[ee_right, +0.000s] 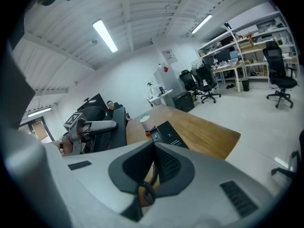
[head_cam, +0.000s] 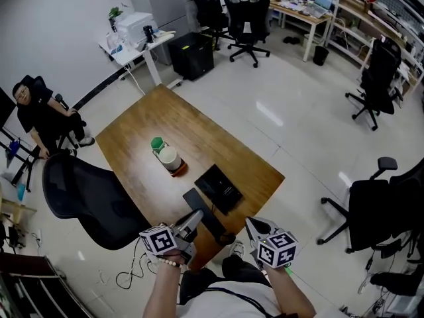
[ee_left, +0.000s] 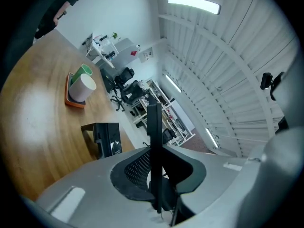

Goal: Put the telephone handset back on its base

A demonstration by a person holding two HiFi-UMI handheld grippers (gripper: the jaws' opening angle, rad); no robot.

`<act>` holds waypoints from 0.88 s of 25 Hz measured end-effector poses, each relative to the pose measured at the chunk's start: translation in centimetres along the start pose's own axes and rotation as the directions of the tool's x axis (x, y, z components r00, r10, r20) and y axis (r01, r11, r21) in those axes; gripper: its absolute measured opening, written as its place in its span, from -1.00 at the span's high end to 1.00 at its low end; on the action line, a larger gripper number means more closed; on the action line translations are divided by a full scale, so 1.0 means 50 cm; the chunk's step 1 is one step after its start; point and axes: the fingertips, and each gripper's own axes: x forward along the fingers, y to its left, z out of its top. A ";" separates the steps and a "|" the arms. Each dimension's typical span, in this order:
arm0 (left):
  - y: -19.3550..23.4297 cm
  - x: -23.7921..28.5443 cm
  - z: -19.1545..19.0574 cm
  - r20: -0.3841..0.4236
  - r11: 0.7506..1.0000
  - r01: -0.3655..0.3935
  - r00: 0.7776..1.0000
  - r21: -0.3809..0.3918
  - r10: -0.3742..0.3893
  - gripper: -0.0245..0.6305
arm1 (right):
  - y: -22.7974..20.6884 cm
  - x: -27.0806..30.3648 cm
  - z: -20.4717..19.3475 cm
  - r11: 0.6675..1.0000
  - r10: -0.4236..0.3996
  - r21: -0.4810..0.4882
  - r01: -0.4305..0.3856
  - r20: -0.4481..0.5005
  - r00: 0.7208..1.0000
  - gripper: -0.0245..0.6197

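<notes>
The black telephone base (head_cam: 220, 188) lies on the wooden table (head_cam: 165, 121) near its front corner; the same base (ee_left: 107, 139) shows in the left gripper view and again as the base (ee_right: 168, 133) in the right gripper view. My left gripper (head_cam: 197, 216) is shut on the black handset (head_cam: 215, 228), holding it just in front of the base. Seen edge-on, the handset (ee_left: 154, 137) stands as a thin dark bar between the left gripper's (ee_left: 155, 175) pads. My right gripper (head_cam: 252, 223) hovers to the right of the handset, shut on nothing. A coiled cord (ee_right: 145, 192) hangs below the right gripper (ee_right: 154, 151).
An orange tray (head_cam: 179, 171) with a white cup (head_cam: 169, 157) and a green cup (head_cam: 157, 143) sits mid-table behind the base. A black office chair (head_cam: 86, 201) stands at the table's left side, another (head_cam: 377, 211) to the right. A person (head_cam: 40, 114) sits far left.
</notes>
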 end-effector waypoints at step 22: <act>0.240 0.140 -0.034 0.077 0.993 -0.016 0.997 -0.119 0.025 0.70 | -0.069 0.090 0.021 1.000 0.005 -0.029 -0.007 -0.066 0.998 0.91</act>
